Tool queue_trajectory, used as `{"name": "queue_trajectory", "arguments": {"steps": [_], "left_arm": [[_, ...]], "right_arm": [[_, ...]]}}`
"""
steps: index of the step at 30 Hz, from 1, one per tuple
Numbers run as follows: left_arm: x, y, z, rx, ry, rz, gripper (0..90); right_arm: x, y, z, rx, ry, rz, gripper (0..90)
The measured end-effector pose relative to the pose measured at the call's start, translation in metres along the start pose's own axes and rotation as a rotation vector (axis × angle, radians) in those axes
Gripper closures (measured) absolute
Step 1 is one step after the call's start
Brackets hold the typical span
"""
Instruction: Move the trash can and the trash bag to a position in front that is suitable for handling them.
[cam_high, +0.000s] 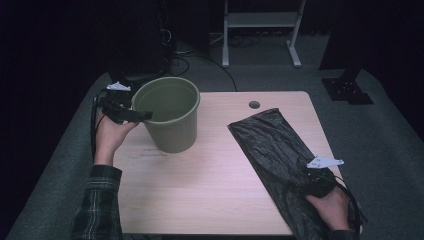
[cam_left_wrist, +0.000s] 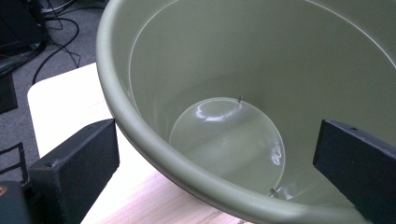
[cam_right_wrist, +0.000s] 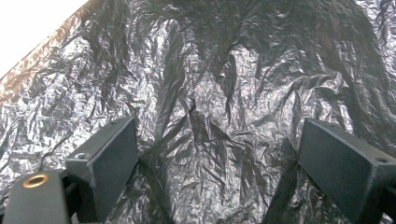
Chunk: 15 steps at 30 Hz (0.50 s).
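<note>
Between the spread jaws of the left gripper runs the near rim of the green bin, one jaw outside the wall and one inside over the hollow, neither pressing the plastic yet as far as the left gripper view shows; the claw is released, straddling and not clamping; the step in hand looks like steadying the bin while the liner is picked up, so the left claw would do well to close squarely on the rim, low enough that the rolled lip sits between the pads, and to hold without tipping the bin toward the hand; under the right gripper lies the black rubbish bag, and that claw too is released, jaws wide and hovering just above the crinkled film with nothing caught between them; it should come straight down and pinch a raised fold, since flat film is likely to slip out of the pads; a shallow bite near the edge of the bag would probably help to find its mouth later; the bag lies flat on the wooden table, stretching ahead of the right claw toward the far edge, thin, glossy and heavily creased; the bin stands upright, well apart from it, smooth, olive and empty, with a pale sheen on its round floor.
</note>
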<state>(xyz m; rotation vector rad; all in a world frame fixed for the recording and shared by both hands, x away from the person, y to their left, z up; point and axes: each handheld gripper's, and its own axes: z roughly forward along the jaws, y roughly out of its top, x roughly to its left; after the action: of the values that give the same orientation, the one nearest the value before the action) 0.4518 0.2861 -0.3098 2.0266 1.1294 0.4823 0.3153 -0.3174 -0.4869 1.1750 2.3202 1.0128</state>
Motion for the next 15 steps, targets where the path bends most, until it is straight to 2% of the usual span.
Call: {"name": "queue_trajectory", "arguments": {"steps": [3,6,9,15], "left_arm": [[0.000,0.000,0.002,0.001,0.000,-0.002,0.0],[0.000,0.000,0.006,0.007,-0.025,-0.016,0.0],[-0.003,0.000,0.007,0.011,-0.021,-0.010,0.0],[-0.015,0.000,0.008,0.021,-0.044,0.014,0.0]], "right_arm": [[0.000,0.000,0.000,0.000,0.000,0.000,11.3],[0.000,0.000,0.000,0.000,0.000,0.000,11.3],[0.000,0.000,0.000,0.001,0.001,0.001,11.3],[0.000,0.000,0.000,0.001,0.001,0.000,11.3]]}}
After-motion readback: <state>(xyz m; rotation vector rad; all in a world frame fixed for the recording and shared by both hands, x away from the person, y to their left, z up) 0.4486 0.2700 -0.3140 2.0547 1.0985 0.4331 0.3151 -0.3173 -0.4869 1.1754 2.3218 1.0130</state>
